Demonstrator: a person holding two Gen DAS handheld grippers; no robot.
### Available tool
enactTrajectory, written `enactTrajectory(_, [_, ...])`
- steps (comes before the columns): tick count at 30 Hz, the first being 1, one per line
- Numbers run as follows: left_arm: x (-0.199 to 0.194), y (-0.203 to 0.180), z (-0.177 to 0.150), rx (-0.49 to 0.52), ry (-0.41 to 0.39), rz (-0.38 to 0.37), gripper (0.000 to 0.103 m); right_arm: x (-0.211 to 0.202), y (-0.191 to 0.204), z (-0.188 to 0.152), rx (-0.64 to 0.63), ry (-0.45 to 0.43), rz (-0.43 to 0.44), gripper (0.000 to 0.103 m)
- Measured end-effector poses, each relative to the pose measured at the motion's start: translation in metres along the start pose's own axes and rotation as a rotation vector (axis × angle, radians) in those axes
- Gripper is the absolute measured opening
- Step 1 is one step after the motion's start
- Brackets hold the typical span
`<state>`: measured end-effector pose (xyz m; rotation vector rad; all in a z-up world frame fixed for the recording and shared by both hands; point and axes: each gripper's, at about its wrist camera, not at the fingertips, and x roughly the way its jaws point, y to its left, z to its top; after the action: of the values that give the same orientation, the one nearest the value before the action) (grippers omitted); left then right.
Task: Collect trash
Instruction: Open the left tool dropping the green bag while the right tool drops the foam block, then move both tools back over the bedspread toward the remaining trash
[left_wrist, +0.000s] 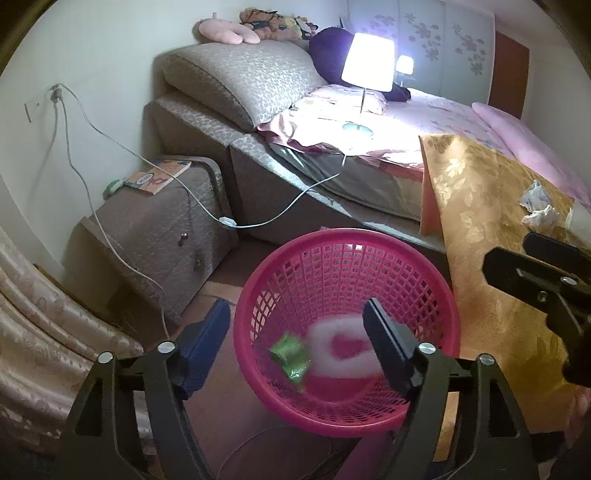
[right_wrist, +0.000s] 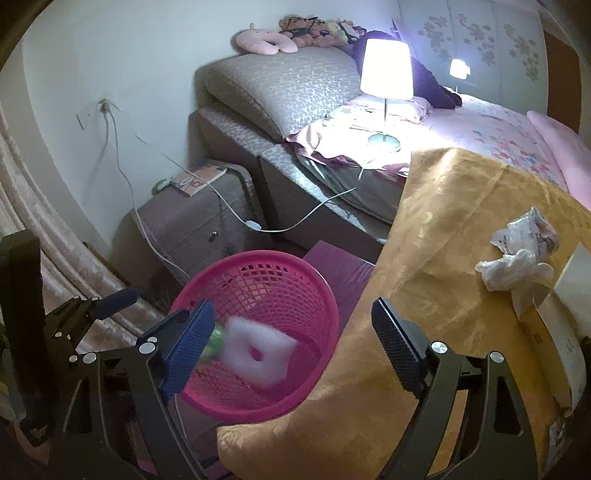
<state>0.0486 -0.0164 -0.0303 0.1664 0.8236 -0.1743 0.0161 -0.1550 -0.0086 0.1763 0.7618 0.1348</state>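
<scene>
A pink mesh basket (left_wrist: 332, 266) stands on the floor beside the bed. Inside it are a white foam piece with a hole (left_wrist: 328, 339), blurred in both views, and a green wrapper (left_wrist: 291, 358). My left gripper (left_wrist: 297, 310) hangs open above the basket with nothing between its fingers. My right gripper (right_wrist: 293, 310) is open too, over the basket (right_wrist: 273, 280) and the edge of the gold cloth (right_wrist: 424, 258), holding nothing; the foam (right_wrist: 258, 350) shows below it. Crumpled white wrappers (right_wrist: 517, 258) lie on the gold cloth to the right.
A padded nightstand (left_wrist: 159, 229) with a book and trailing white cables stands left of the basket. The bed (left_wrist: 424, 118) carries a lit lamp (left_wrist: 367, 62). A curtain (left_wrist: 44, 332) hangs at the left. A cardboard box (right_wrist: 565, 332) sits at the cloth's right edge.
</scene>
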Motion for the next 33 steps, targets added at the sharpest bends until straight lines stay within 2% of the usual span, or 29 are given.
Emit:
enactTrajectory(14, [-0.007,0.001,0.001,-0.022,-0.027,-0.017,0.081,-0.026,-0.022,-0.009,0.06,-0.052,-0.041,0.084])
enactTrajectory(24, [-0.015,-0.017,-0.002,0.027,-0.037,-0.054,0.082,-0.052,-0.038,-0.023,0.087,-0.093,-0.097,0.084])
enactTrajectory(33, [-0.021,-0.036,-0.009,0.084,-0.044,-0.096,0.082,-0.088,-0.073,-0.047,0.146,-0.137,-0.199,0.084])
